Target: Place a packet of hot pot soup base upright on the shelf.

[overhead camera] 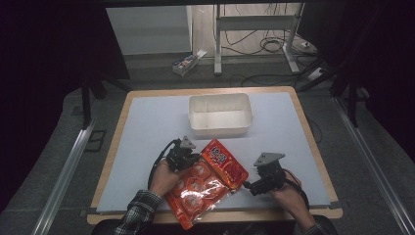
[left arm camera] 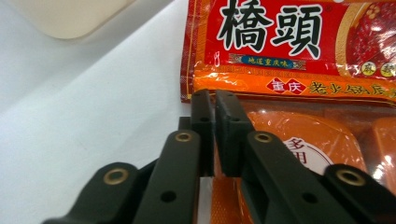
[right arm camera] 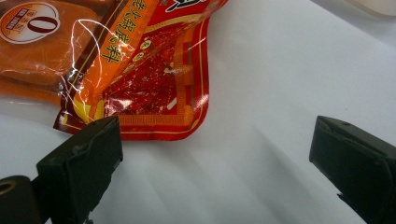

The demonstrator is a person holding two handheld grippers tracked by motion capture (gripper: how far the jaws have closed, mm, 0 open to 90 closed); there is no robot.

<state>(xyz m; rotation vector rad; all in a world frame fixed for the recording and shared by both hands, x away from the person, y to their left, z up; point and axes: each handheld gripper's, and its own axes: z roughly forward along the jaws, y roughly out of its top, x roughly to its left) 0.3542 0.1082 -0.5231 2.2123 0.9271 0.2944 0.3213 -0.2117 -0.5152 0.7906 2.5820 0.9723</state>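
Note:
A red and orange snack bag (overhead camera: 208, 181) with Chinese lettering lies at an angle on the white mat near the front edge. My left gripper (overhead camera: 191, 160) sits at the bag's left edge. In the left gripper view its jaws (left arm camera: 212, 135) are shut on the thin edge of the bag (left arm camera: 289, 51), with orange film showing between them. My right gripper (overhead camera: 248, 186) rests just right of the bag, pointing at its corner. Its jaws (right arm camera: 217, 140) stand wide open on the mat, with the bag's red corner (right arm camera: 154, 88) just ahead of the left jaw and nothing between them.
An empty white bin (overhead camera: 220, 115) with a low divider stands behind the bag at mid-table; its corner (left arm camera: 70, 18) shows in the left gripper view. The white mat (overhead camera: 147, 127) covers a wooden tabletop. Desk legs, cables and a small box lie on the floor beyond.

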